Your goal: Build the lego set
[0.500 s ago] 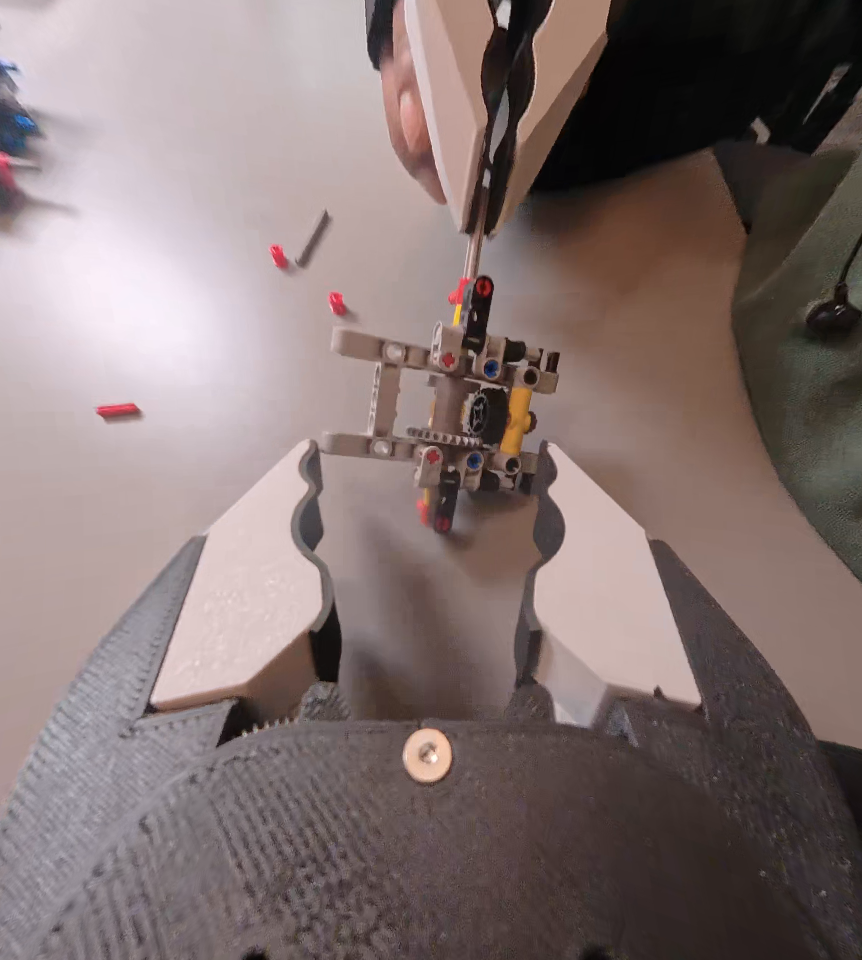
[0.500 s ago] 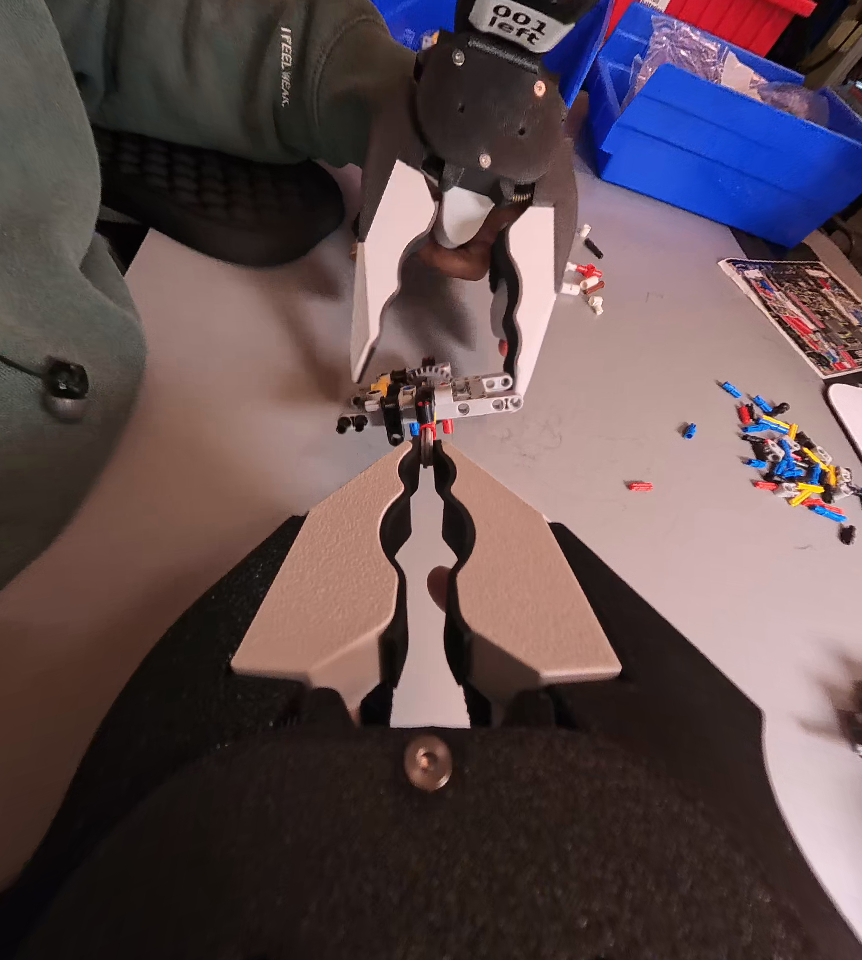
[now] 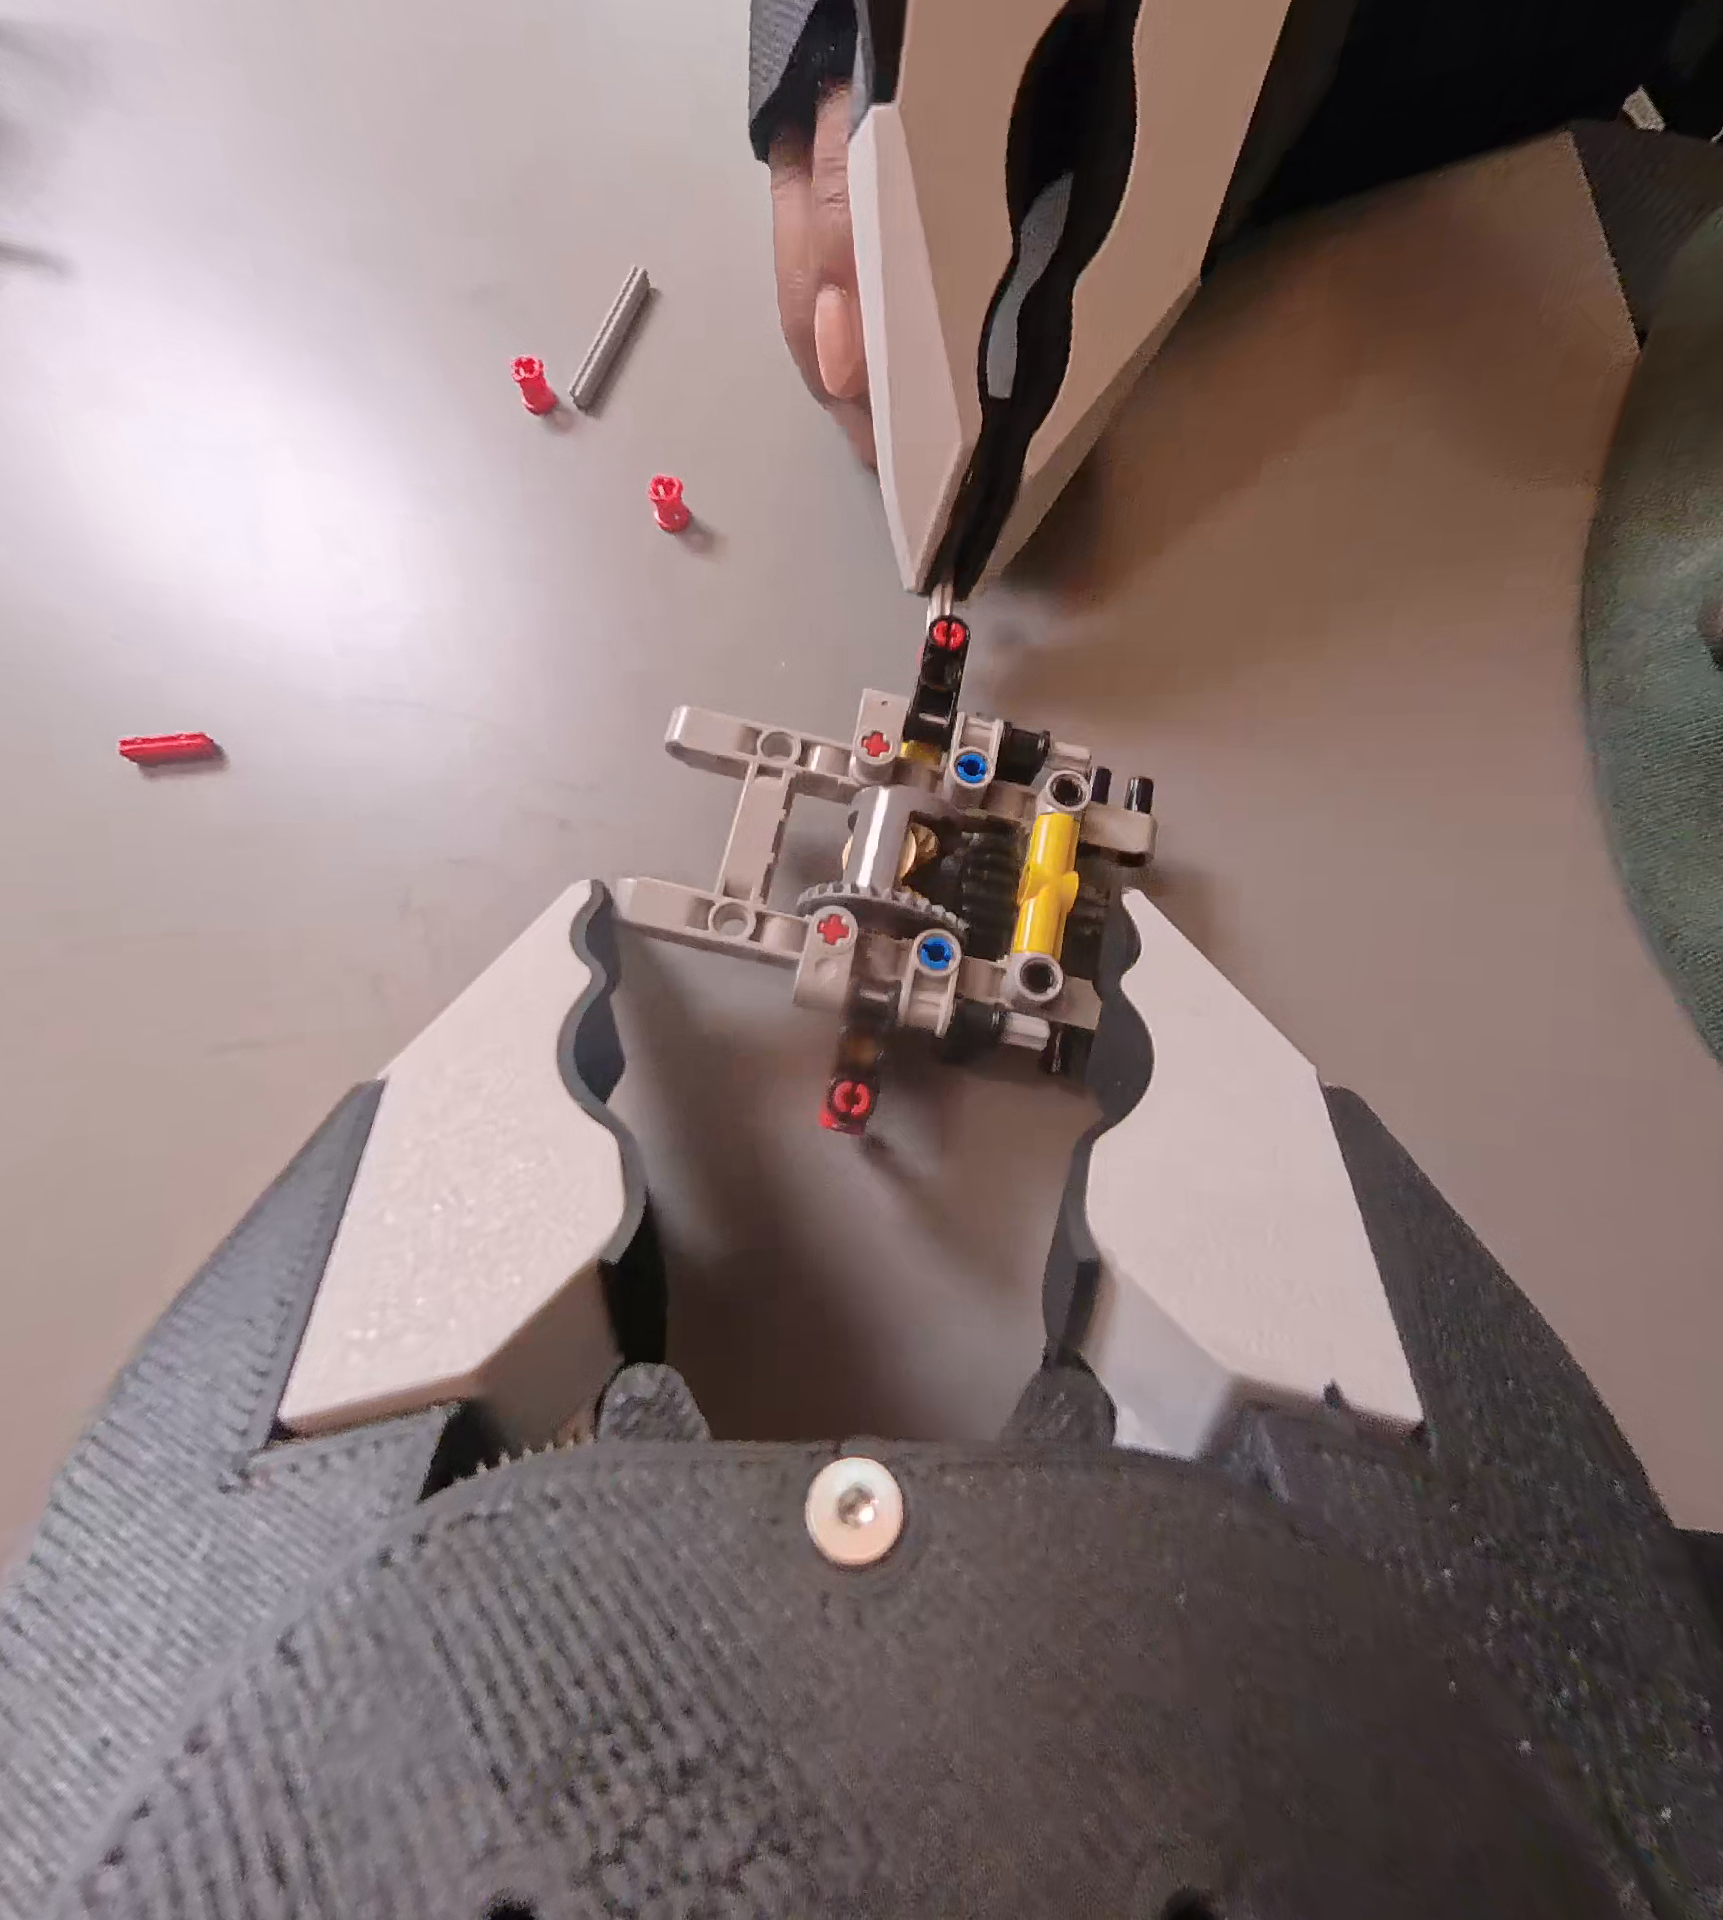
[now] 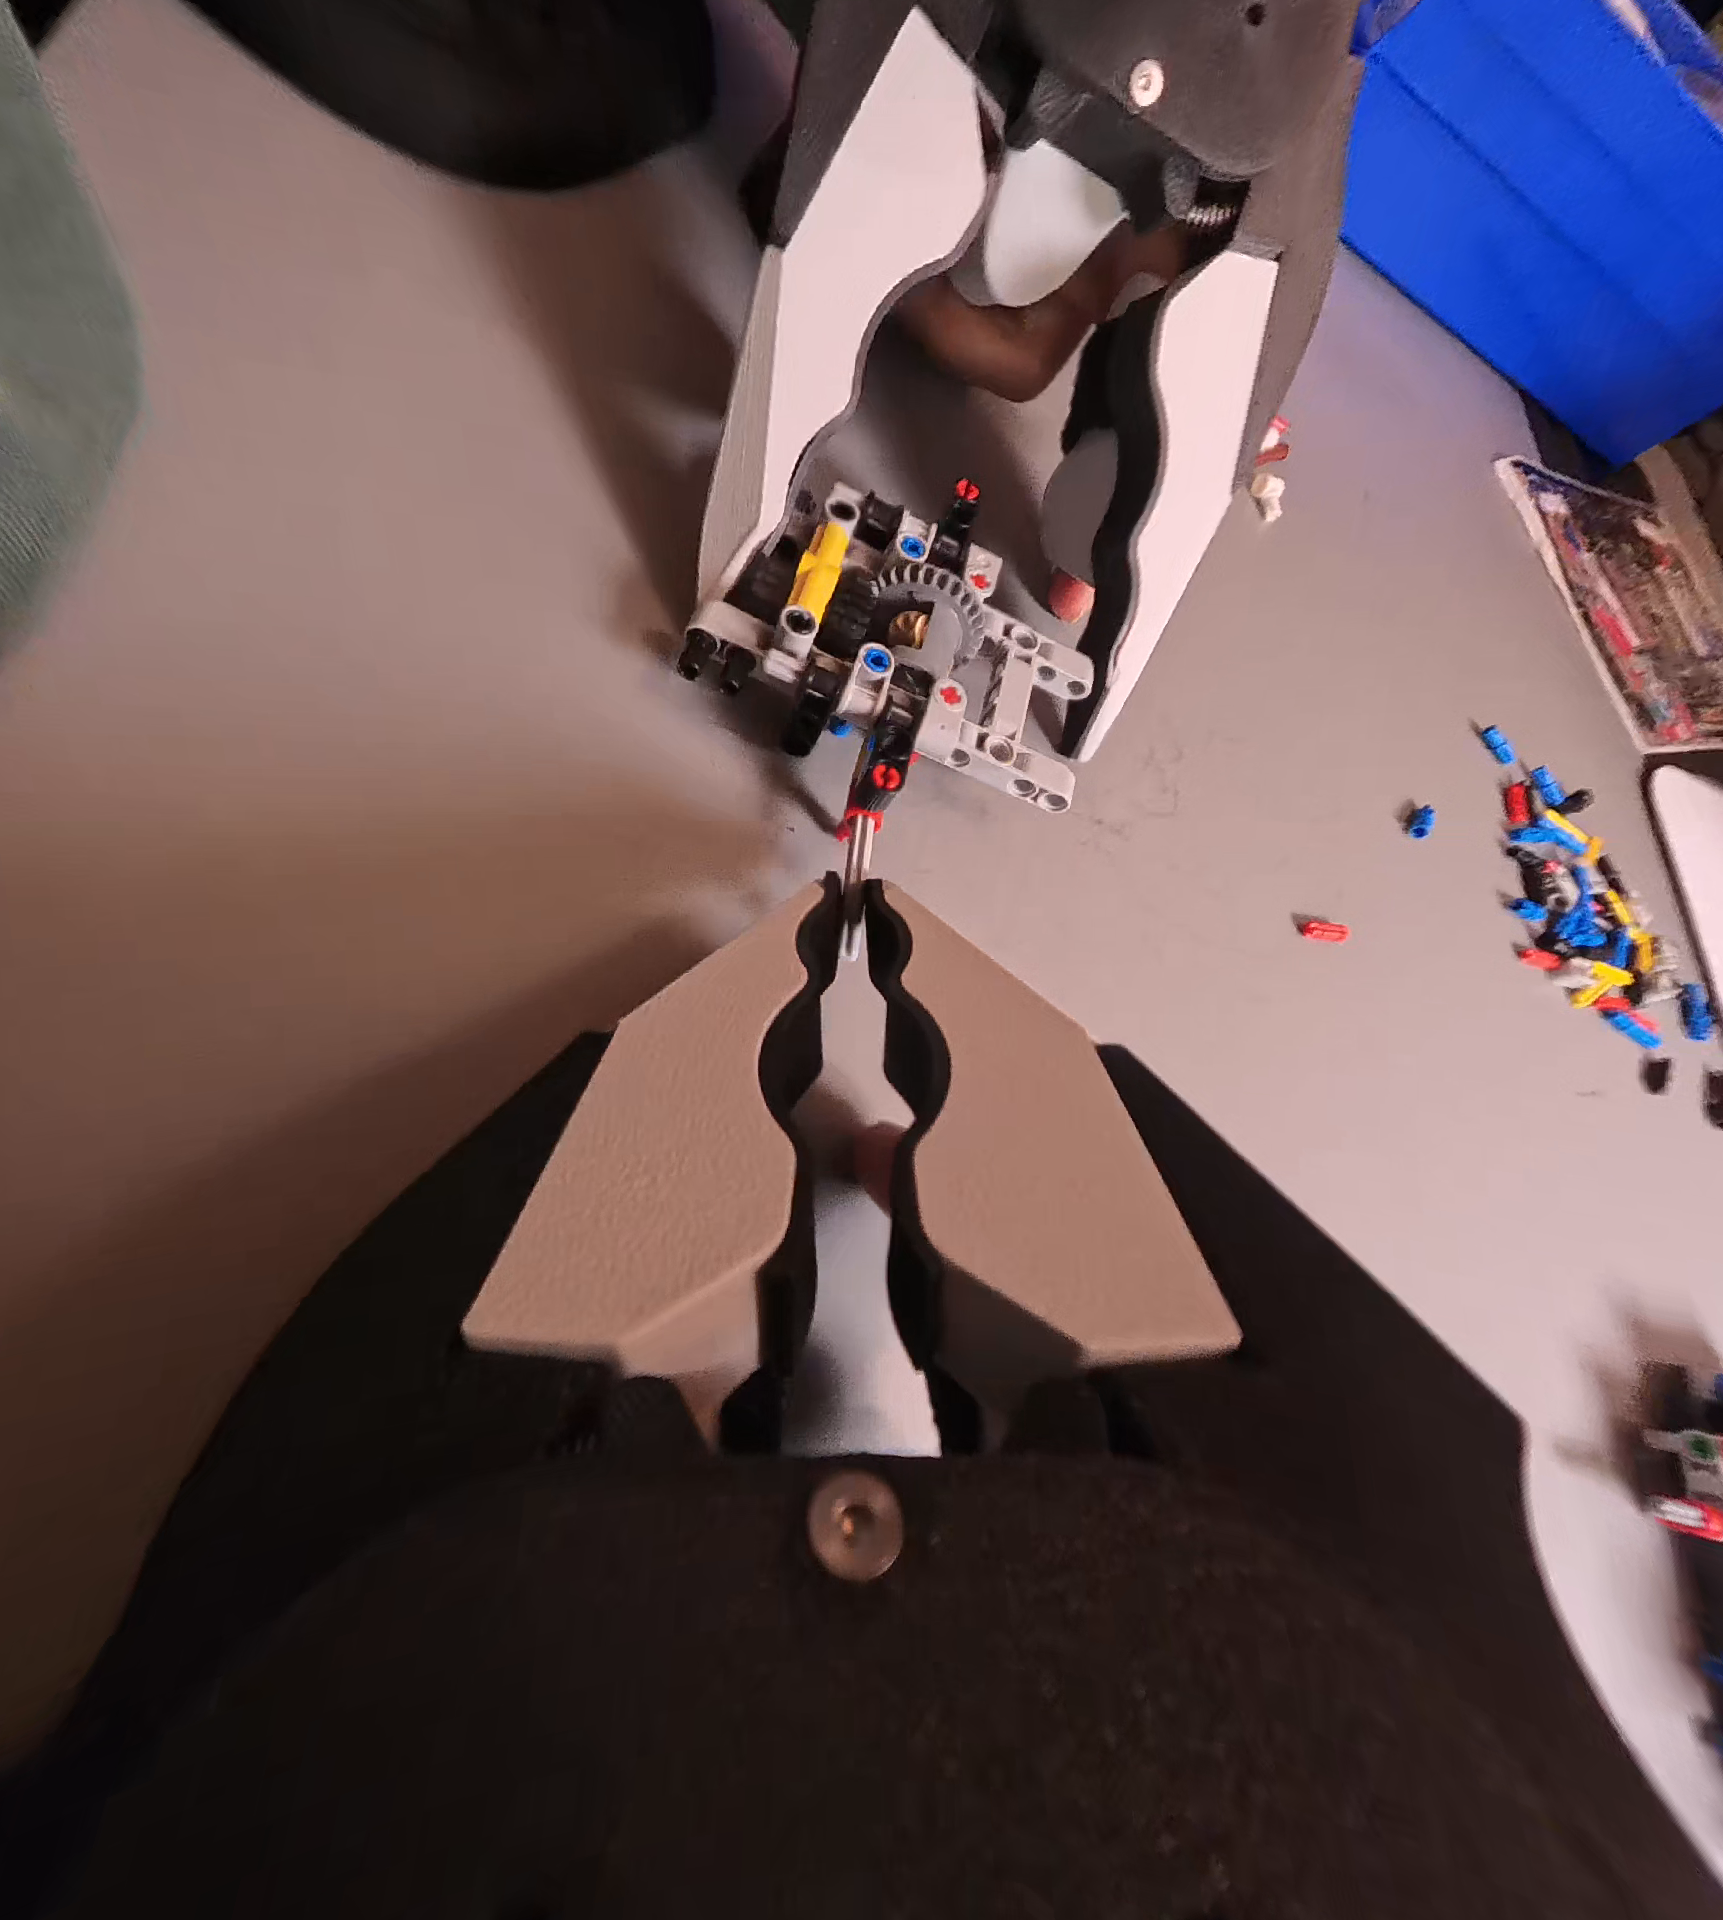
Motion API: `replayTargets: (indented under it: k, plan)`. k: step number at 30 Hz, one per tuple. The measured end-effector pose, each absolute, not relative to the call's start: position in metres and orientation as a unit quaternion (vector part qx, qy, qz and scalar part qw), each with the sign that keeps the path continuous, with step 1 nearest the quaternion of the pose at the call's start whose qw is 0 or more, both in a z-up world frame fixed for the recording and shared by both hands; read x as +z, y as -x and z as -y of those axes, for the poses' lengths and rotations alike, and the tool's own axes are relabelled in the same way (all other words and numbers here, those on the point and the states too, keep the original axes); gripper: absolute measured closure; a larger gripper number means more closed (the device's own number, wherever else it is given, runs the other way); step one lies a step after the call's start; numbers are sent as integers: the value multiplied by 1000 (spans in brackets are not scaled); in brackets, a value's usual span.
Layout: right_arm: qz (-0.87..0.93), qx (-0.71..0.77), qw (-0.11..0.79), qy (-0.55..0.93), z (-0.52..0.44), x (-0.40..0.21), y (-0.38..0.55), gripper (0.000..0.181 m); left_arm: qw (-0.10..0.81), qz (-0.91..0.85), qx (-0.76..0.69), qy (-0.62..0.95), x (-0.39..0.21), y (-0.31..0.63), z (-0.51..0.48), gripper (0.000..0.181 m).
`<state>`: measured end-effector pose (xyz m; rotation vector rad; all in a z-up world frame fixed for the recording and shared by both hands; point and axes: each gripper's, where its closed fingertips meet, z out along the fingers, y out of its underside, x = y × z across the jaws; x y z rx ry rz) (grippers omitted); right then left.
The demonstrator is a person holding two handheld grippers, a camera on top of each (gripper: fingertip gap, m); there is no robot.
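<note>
On table: left gripper (image 3: 862, 940) jaws wide around lego assembly (image 3: 904, 878); right gripper (image 4: 844, 885) jaws pinching grey axle (image 4: 859, 847).

The left gripper (image 3: 862, 914) hangs low over the bench with its jaws spread wide, the fingertips (image 3: 587, 914) reaching down on either side of the grey assembly (image 3: 898, 873). The right gripper (image 4: 846, 894) points in from the opposite side, its jaws pinched together on a thin grey axle (image 4: 857, 852). A thumb (image 3: 831, 312) shows beside the right gripper's finger.
</note>
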<state>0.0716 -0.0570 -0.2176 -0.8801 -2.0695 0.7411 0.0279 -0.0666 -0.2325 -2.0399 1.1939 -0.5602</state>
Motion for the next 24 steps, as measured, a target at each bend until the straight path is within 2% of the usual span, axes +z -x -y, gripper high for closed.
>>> replayTargets:
  k: [24]
  plan:
    - [792,249,379,410,50,-222,-60,179,363,-410,-192,815,-233,-21,62,90]
